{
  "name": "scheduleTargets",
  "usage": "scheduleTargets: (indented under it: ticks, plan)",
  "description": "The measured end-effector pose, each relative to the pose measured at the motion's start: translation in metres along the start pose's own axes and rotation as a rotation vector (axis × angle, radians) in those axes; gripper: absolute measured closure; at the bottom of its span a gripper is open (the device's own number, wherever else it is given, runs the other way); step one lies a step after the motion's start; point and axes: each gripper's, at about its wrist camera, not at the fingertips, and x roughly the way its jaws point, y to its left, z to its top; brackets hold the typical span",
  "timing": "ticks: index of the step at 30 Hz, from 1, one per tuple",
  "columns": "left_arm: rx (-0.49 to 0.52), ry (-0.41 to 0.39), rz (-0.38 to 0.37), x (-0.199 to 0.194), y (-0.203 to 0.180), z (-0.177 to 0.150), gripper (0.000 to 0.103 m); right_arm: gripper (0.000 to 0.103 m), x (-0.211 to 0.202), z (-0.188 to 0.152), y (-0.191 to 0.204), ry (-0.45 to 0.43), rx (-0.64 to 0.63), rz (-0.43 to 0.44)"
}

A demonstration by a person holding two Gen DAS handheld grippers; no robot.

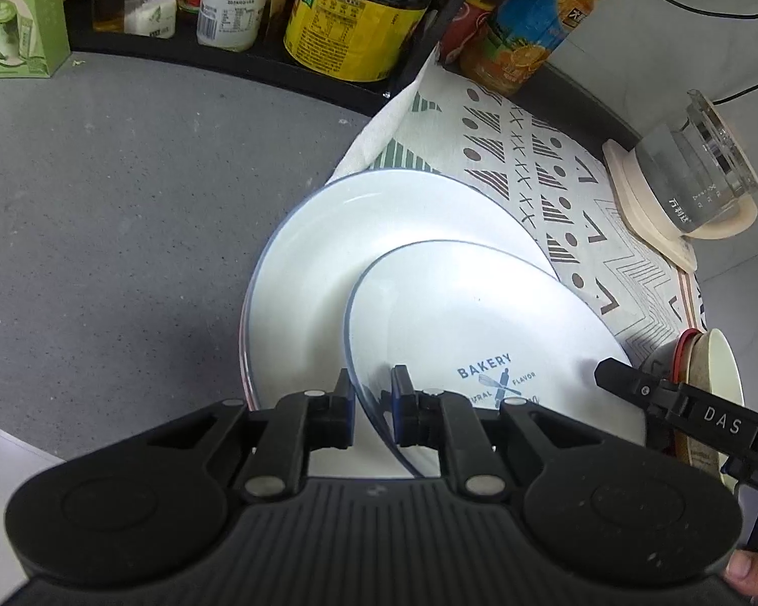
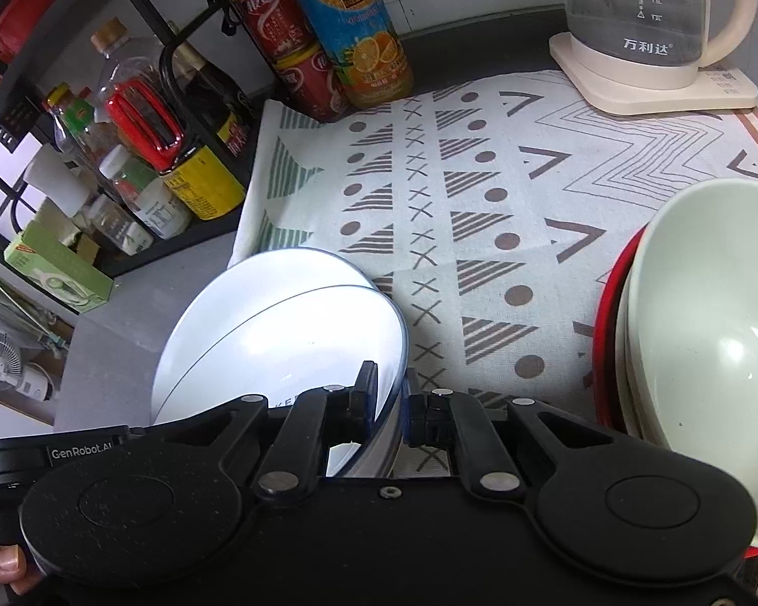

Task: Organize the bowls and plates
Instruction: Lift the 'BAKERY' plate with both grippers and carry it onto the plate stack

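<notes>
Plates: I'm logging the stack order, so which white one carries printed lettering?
The upper plate, tilted and held in the left gripper; the lower plate looks plain.

A speckled grey stone countertop (image 1: pixel 101 212) carries everything. Toward two o'clock in the left wrist view a white cloth mat printed with triangles, dots and crosses (image 1: pixel 546 171) lies flat on it. At twelve o'clock a low black tray (image 1: pixel 257 58) rests on the counter, and a green cardboard carton (image 1: pixel 17 15) stands at ten o'clock. A white round plate with a thin blue rim (image 1: pixel 328 242) sits half on the counter, half on the mat.
</notes>
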Motion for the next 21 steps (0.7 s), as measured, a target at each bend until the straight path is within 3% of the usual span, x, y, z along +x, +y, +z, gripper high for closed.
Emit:
scheduleTargets:
  ticks: [13,21]
  plan:
    - [-0.019,0.068,0.002,0.016,0.013,0.009,0.089,0.095,0.017,0.001,0.007,0.05,0.009,-0.061]
    - [0.02,0.06,0.052,0.005,0.015,0.023,0.089,0.094,0.025,0.007,0.015,0.066,-0.024,-0.095]
